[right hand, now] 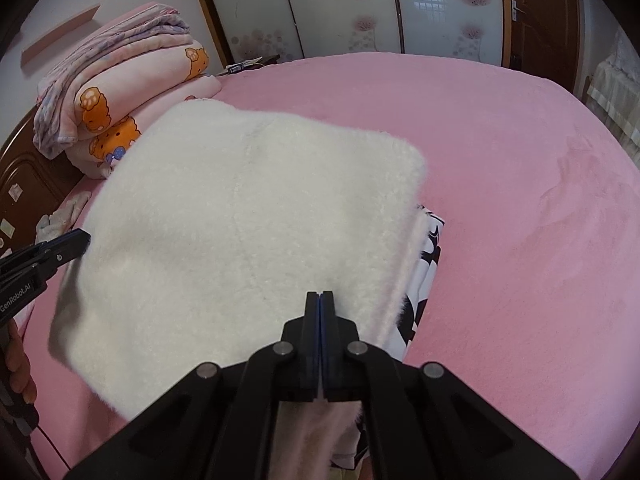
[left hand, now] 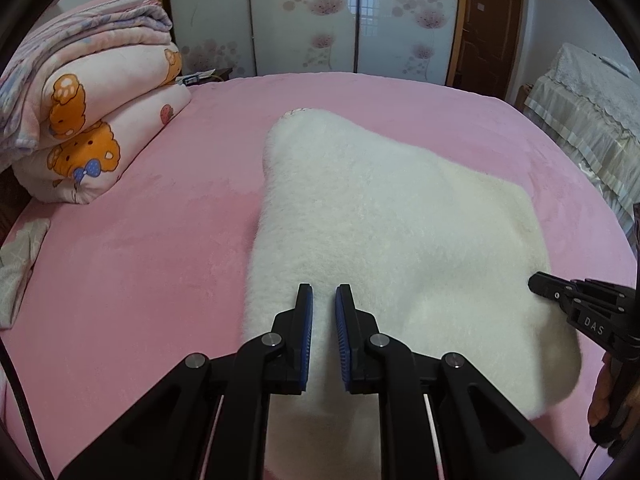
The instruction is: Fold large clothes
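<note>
Left tool (left hand: 324, 292) parted above white fleece (left hand: 360, 220); right tool (right hand: 320, 298) pinched closed on the fleece, on the bed (left hand: 140, 260)

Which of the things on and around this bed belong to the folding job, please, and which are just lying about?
Part of the job:
- fleece garment
- left gripper, open over the fleece
- right gripper, shut
- bed, the work surface

Lying about:
- quilt stack
- black-and-white cloth under the fleece; its role is unclear
- wardrobe
- door
</note>
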### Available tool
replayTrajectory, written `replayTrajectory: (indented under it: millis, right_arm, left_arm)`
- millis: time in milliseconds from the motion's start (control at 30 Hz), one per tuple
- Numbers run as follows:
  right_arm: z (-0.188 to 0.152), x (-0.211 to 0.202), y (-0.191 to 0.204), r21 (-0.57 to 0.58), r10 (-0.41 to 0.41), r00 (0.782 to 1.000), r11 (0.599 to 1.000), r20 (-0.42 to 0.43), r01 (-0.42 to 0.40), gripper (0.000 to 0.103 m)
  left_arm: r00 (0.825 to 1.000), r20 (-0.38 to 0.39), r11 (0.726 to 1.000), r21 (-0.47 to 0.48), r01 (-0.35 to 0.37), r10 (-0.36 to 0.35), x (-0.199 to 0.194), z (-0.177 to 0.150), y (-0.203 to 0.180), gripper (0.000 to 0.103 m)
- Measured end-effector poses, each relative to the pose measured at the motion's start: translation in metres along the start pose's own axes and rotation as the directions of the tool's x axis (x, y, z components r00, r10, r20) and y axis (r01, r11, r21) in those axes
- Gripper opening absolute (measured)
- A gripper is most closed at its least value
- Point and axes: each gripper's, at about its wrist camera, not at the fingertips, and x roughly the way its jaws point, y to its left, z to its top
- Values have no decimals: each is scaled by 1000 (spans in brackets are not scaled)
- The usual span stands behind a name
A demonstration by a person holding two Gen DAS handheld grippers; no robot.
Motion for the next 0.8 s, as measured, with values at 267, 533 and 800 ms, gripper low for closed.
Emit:
replayTrajectory:
  millis: [267,533,800]
  right_arm:
    - [-4,-49,2,60,58,998,997,-40,-55,41]
    - [-37,-149,-6,31,7,1000,1000,-17,-6,41]
    - [-84,-262,-18,19,-41,999,999,-28,41,44]
  left_arm:
    - [999,-31,999,23,-41,42,-40,-10,-27,51]
    - [1000,-17,998,54,11,-10,-136,-38,-80,83]
    - [999,-11,997,67,39,-38,-239,-82,-123,84]
